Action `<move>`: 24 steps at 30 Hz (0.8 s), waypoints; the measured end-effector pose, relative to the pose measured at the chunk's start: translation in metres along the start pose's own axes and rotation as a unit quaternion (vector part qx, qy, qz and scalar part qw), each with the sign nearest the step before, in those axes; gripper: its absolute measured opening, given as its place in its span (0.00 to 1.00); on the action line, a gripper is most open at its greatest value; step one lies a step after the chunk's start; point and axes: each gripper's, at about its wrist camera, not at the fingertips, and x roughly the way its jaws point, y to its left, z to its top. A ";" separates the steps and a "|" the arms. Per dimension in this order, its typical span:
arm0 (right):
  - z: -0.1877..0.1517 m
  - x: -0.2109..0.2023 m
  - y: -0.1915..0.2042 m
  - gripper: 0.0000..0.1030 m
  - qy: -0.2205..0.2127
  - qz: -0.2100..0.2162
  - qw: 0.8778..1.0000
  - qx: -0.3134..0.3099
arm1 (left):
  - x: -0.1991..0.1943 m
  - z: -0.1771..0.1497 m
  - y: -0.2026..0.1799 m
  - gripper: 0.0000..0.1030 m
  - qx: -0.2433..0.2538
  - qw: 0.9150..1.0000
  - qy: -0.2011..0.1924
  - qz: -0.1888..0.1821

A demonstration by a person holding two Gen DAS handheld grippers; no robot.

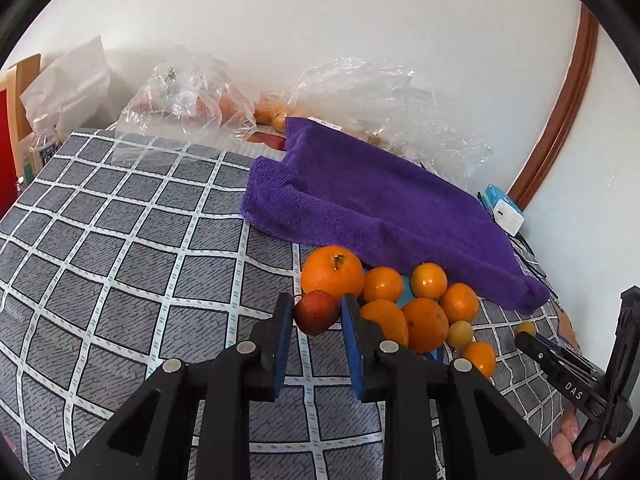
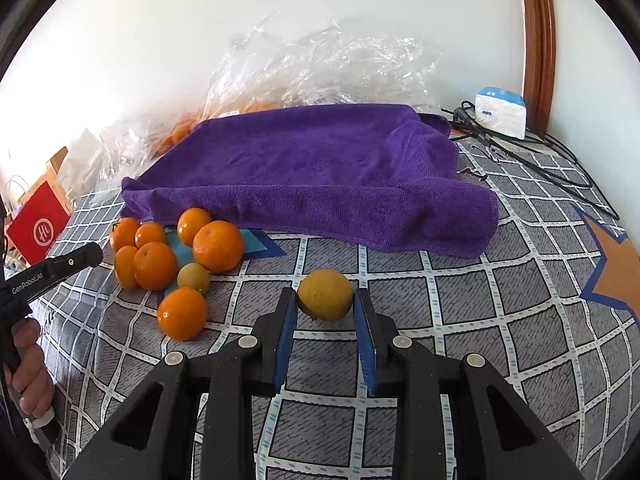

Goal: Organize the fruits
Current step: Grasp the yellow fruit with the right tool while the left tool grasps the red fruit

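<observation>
Your left tongs point(image 1: 317, 312) are closed most of the way around a small red fruit point(image 1: 316, 312), both blue pads touching or almost touching its sides, right at the near edge of the orange pile point(image 1: 400, 300); your right tongs point(image 2: 325, 300) bracket a yellow-green fruit point(image 2: 325, 295) the same way, and whether that one is lifted or resting on the table point(image 2: 480, 320) is hard to tell. The main risk is a roll: both fruits are round and caught only near the pad tips, so a tilt or a loosened squeeze could send either one away across the checked cloth. On your left side, the big orange point(image 1: 332, 272) sits just beyond the red fruit and another orange point(image 1: 386, 320) presses close against the right pad, so a sideways pull could nudge the pile and scatter it. Beyond both tongs lies the purple towel point(image 2: 320, 176), its folded edge right behind the pile. Farther off are crumpled plastic bags point(image 2: 320, 64) holding more fruit, and to the right of your right tongs, black cables point(image 2: 540, 160) and a white-blue box point(image 2: 500, 112).
</observation>
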 end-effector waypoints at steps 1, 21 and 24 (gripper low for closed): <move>0.000 -0.001 -0.001 0.28 -0.003 -0.003 1.000 0.004 | -0.001 0.000 -0.001 0.23 0.002 1.000 -0.003 0.001; 0.048 -0.032 -0.003 0.28 -0.048 0.024 0.998 0.025 | -0.029 0.066 -0.026 0.23 0.015 0.998 -0.041 0.051; 0.068 -0.030 0.004 0.28 -0.058 0.018 0.998 0.005 | -0.022 0.082 -0.036 0.23 0.023 0.997 -0.047 0.054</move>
